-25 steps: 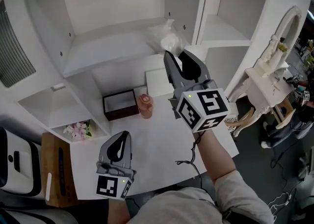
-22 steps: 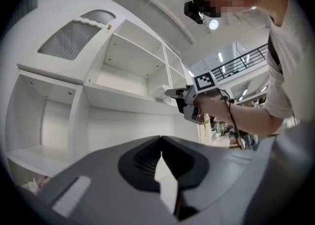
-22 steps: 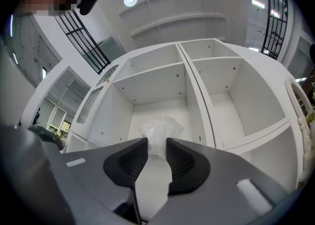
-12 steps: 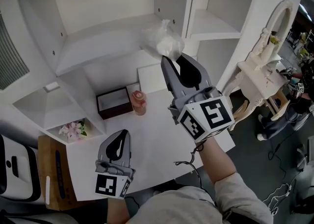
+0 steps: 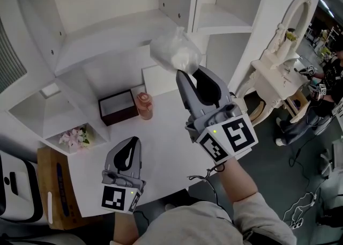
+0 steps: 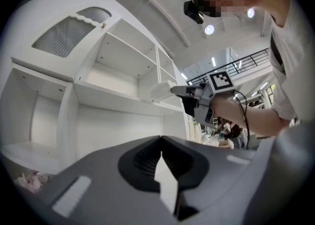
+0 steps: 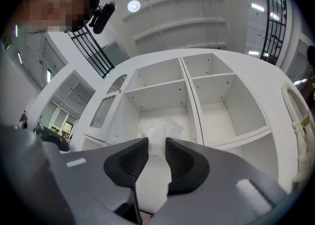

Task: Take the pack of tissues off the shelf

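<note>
The pack of tissues (image 5: pixel 172 52), white in crinkled clear wrap, hangs in the air just in front of the white shelf board (image 5: pixel 102 32). My right gripper (image 5: pixel 188 72) is shut on its near end and points up toward the shelf. In the right gripper view the pack (image 7: pixel 156 133) sits pinched between the two dark pads (image 7: pixel 133 160). The left gripper view shows the pack (image 6: pixel 156 91) held out by the right gripper (image 6: pixel 173 90). My left gripper (image 5: pixel 133 141) is low over the white table (image 5: pixel 166 147), shut, with nothing in it.
On the table against the shelf unit stand a dark brown open box (image 5: pixel 117 107) and a pink jar (image 5: pixel 143 104). Pink flowers (image 5: pixel 75 138) lie in a low cubby at left. A white ornate vanity (image 5: pixel 278 72) stands to the right.
My right gripper has drawn back from the shelf with the pack of tissues, which now hangs off the board's front edge. The left gripper has hardly shifted.
</note>
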`<state>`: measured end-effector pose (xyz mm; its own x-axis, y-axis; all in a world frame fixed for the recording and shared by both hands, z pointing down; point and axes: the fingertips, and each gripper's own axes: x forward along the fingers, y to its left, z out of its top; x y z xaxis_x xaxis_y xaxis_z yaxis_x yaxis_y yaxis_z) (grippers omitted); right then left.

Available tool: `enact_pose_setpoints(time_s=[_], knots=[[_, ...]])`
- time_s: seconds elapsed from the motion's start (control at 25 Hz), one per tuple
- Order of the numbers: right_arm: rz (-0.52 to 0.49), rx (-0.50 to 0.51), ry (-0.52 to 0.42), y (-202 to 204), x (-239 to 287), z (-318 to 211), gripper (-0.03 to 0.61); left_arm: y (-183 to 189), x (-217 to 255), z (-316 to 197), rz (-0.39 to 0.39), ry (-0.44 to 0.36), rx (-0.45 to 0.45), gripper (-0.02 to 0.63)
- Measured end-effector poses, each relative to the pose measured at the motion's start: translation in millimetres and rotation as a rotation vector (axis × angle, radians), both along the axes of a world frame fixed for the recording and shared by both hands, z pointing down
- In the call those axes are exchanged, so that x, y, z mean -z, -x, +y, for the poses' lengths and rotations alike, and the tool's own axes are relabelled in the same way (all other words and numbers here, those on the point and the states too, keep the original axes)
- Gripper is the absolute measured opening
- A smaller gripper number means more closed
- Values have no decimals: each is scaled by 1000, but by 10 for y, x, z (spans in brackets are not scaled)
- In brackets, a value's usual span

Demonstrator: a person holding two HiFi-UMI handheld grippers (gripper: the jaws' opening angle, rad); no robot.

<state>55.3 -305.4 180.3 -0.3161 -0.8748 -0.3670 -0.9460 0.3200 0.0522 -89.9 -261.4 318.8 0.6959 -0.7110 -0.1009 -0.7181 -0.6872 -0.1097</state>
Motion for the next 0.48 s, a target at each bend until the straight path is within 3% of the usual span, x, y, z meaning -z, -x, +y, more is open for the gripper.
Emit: enact_pose_setpoints(time_s=[0.48], knots=[[1, -12, 31, -73, -253, 436, 107, -114, -4, 263, -7, -1, -51, 2]])
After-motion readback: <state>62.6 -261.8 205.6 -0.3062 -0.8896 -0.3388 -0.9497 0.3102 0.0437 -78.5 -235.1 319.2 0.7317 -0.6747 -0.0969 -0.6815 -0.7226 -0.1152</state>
